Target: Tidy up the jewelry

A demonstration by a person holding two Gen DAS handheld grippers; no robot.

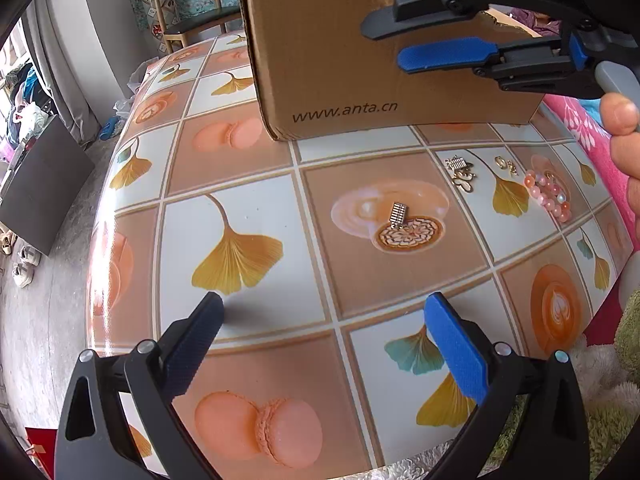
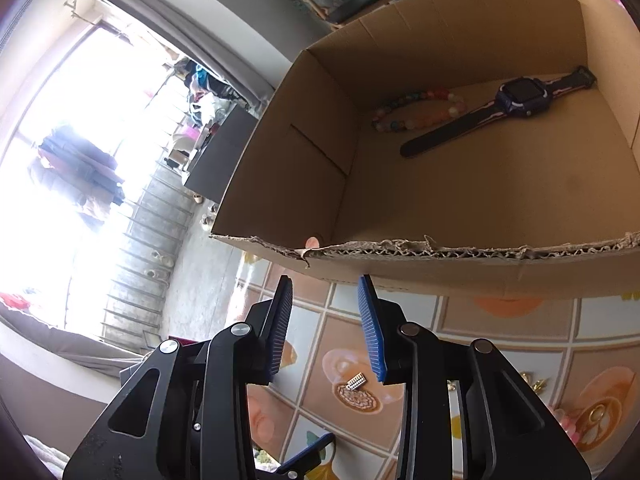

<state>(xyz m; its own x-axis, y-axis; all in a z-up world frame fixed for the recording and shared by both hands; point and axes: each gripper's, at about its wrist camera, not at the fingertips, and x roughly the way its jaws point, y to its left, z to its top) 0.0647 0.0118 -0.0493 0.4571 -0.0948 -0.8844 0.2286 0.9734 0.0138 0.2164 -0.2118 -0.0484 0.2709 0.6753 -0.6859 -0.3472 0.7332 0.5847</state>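
The left gripper [image 1: 324,312] hovers with its jaws wide apart and empty over the counter [image 1: 248,208]. Beyond it lies a small metal charm [image 1: 400,213], light, stiff and thin, probably slippery; I would pinch it across the short sides. To the far right lie gold pendants [image 1: 460,174] and a pink bead bracelet [image 1: 548,196]. The right gripper [image 2: 326,328], partly apart and empty, hangs before the cardboard box [image 1: 340,60].

Patterned table [image 1: 248,200]: box [image 1: 340,64], charms [image 1: 460,170], perhaps bracelet [image 1: 549,197].
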